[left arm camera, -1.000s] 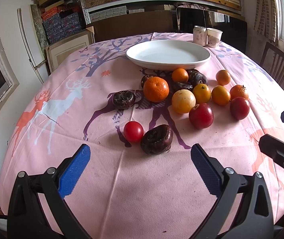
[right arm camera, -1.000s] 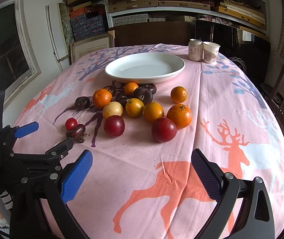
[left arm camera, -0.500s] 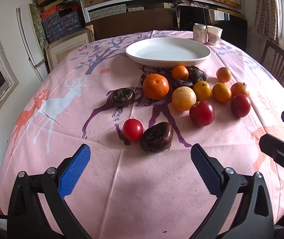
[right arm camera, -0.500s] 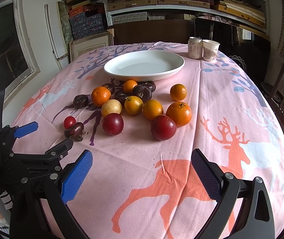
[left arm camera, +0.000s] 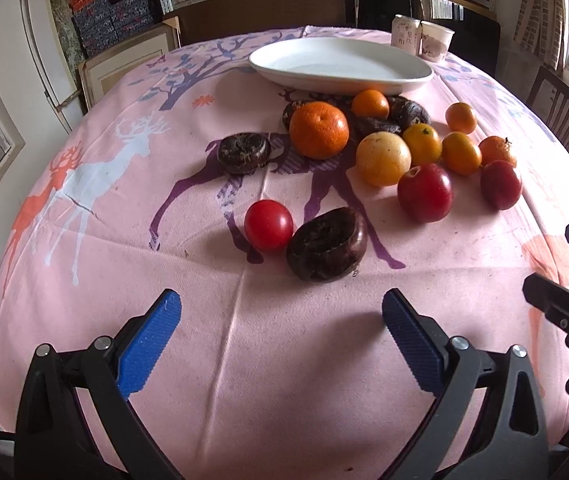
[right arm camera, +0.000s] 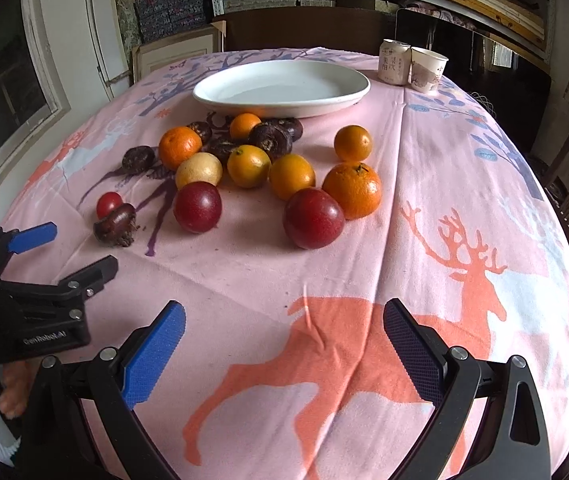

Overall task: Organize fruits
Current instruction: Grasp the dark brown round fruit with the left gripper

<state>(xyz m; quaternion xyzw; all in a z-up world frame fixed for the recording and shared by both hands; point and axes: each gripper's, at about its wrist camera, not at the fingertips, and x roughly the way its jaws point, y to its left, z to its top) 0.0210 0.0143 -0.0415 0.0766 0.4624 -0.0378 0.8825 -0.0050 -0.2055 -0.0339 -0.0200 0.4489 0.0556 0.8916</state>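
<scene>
Closing in on the fruit, we have brought the left gripper (left arm camera: 280, 332) nearer over the last second: the dark flattened fruit (left arm camera: 326, 245) and red tomato (left arm camera: 268, 224) at our 12 o'clock now loom larger, touching each other on the desk (left arm camera: 104, 240). Nothing sits on the white plate (left arm camera: 340, 65) yet, farther off at 12 o'clock beyond the oranges and plums. Both sets of jaws stand wide apart and empty; the right gripper (right arm camera: 284, 332) hangs back. We judge the first pick is imminent.
</scene>
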